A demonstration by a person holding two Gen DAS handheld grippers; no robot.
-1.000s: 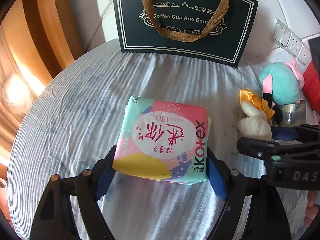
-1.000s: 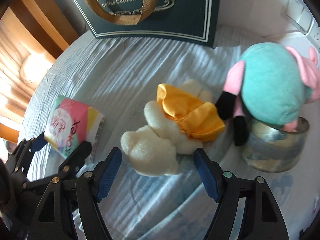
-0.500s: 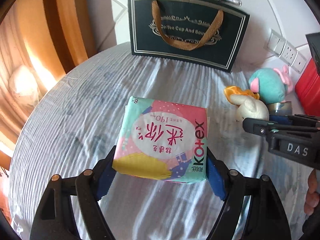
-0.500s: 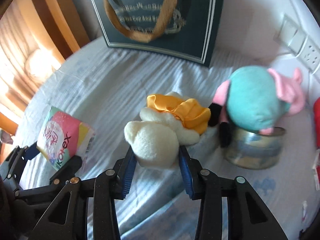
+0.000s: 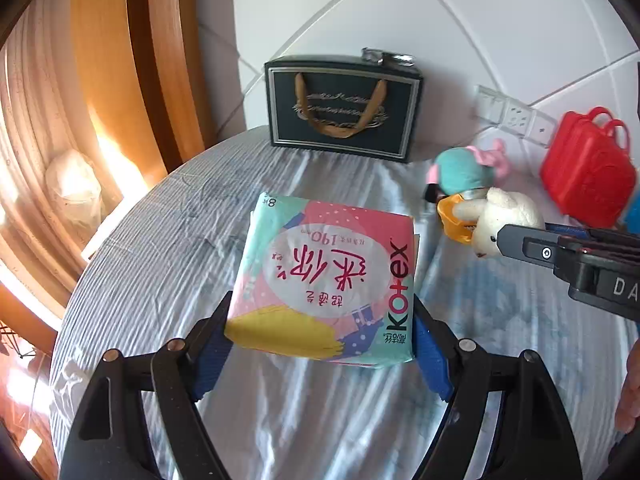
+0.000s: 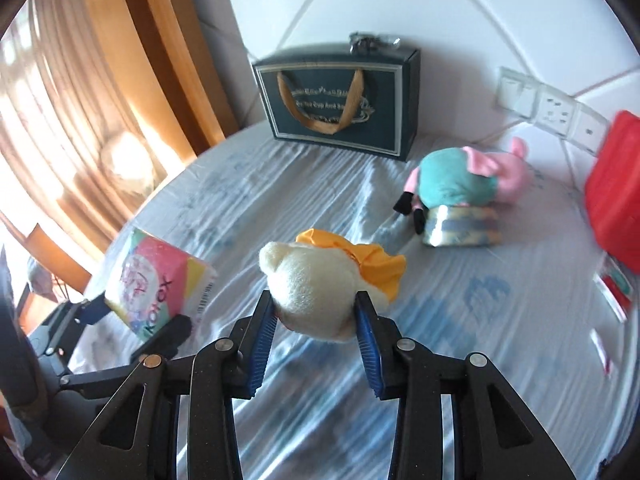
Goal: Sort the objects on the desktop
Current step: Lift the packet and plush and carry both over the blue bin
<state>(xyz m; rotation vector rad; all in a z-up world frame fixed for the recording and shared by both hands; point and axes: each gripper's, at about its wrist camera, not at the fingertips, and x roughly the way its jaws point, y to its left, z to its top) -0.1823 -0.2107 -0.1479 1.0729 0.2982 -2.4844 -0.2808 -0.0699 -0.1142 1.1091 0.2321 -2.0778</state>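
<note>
The left gripper (image 5: 320, 328) is clamped on a flat pink-and-teal Kotex pad packet (image 5: 326, 282), its blue pads pressing the packet's two sides; the packet is held above the round table with the pale striped cloth (image 5: 168, 248), in front of the dark green paper gift bag with brown ribbon handles (image 5: 344, 110) that stands at the table's far edge. The right gripper (image 6: 316, 320) is closed around a cream plush bear with an orange bow (image 6: 316, 280), squeezing its head between the blue pads; the bear's body is hidden behind the head and bow. To the right of the gift bag, a teal-and-pink plush toy (image 6: 460, 180) lies on top of a shiny roll of tape (image 6: 460, 228). Further right, a red plastic basket-like case (image 5: 588, 172) is cut off by the frame edge in the right wrist view and blurred there. The lettering on the bag is too blurred to read fully.
</note>
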